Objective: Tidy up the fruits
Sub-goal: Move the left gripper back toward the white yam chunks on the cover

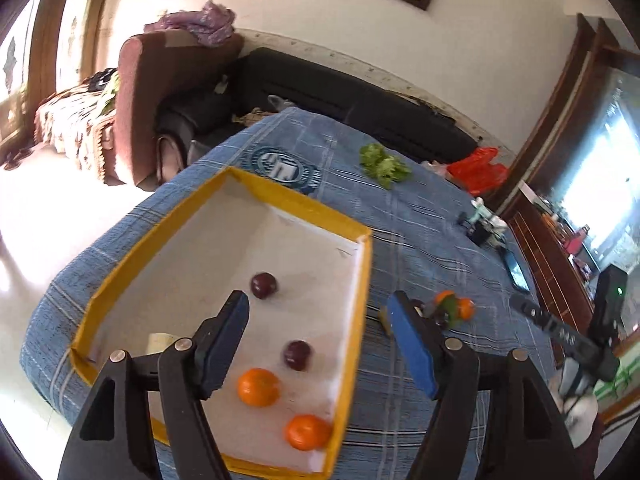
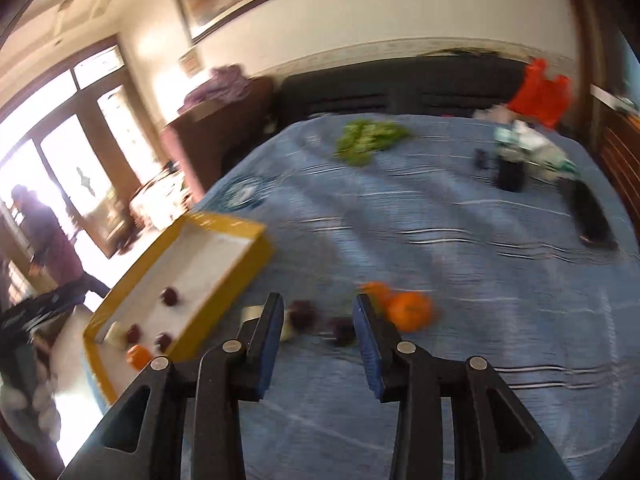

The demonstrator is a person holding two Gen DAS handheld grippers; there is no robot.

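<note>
A yellow box (image 1: 296, 196) with a white floor lies on the blue checked cloth. In it are two oranges (image 1: 258, 387) (image 1: 308, 432) and two dark plums (image 1: 263, 285) (image 1: 297, 355). My left gripper (image 1: 318, 300) hangs open above the box's right side, with nothing between its fingers. To the right of the box, more oranges (image 1: 464, 307) lie on the cloth with something green. In the blurred right wrist view, my right gripper (image 2: 319, 304) is open and empty above the cloth. Just beyond it lie dark plums (image 2: 302, 314) and oranges (image 2: 410, 311), with the box (image 2: 224, 222) to their left.
Leafy greens (image 1: 384, 164) lie at the far side of the cloth, a red plastic bag (image 1: 478, 170) behind them. A phone (image 1: 518, 270) and small dark items (image 2: 510, 172) sit at the right. A person (image 2: 44, 240) stands by the bright doorway at the left.
</note>
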